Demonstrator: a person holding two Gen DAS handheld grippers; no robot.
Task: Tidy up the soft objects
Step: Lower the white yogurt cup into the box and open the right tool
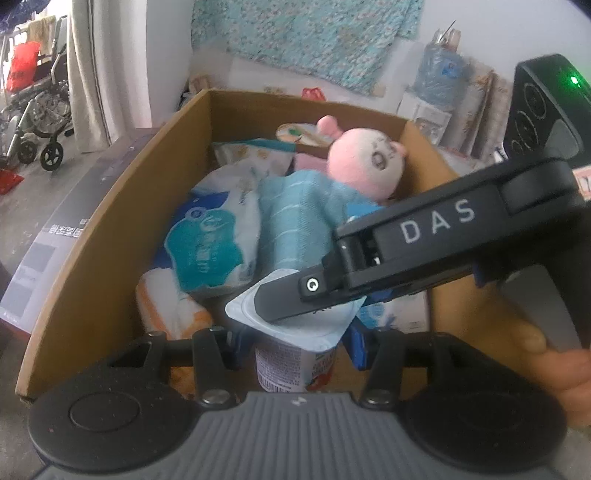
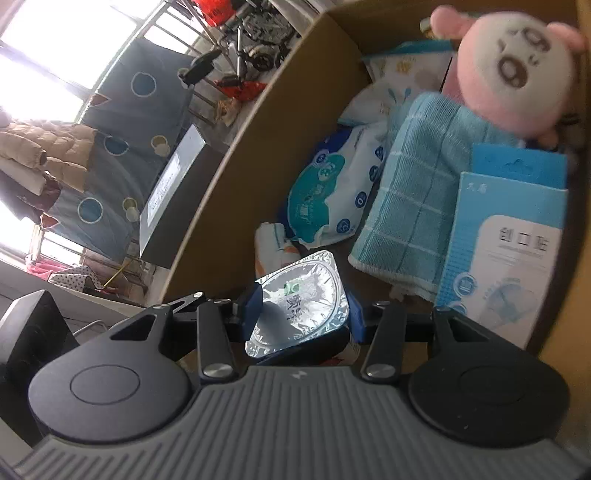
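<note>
A yogurt cup (image 1: 291,354) with a foil lid (image 2: 299,299) sits between the blue pads of both grippers over a cardboard box (image 1: 110,221). My left gripper (image 1: 295,343) is shut on the cup's body. My right gripper (image 2: 301,314) is shut on the cup's lid rim; it also shows in the left wrist view (image 1: 295,299), coming in from the right. In the box lie a pink plush doll (image 1: 365,162), a blue checked towel (image 1: 299,218) and a white-teal tissue pack (image 1: 214,236).
A blue-white plaster box (image 2: 506,258) stands against the box's right wall. An orange-white packet (image 1: 166,306) lies at the box's near left. A wheelchair (image 1: 37,122) stands far left. A patterned blue cloth (image 1: 306,33) hangs behind the box.
</note>
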